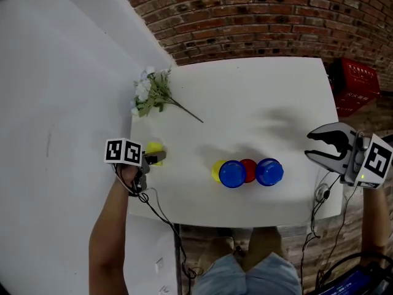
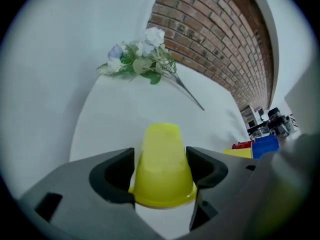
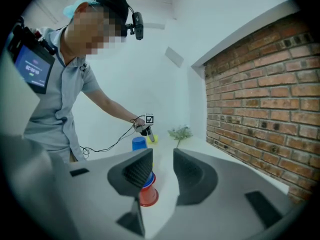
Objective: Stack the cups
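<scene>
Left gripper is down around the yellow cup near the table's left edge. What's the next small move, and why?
Probably close the left gripper on the yellow cup. The cup stands upside down between the jaws, but a gap still shows beside its wall on each side, so it does not look gripped yet. Lifting it toward the other cups should wait until the pads press on it.

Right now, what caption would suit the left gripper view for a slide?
Left gripper straddling an upside-down yellow cup on a white table, flowers lying beyond.
</scene>
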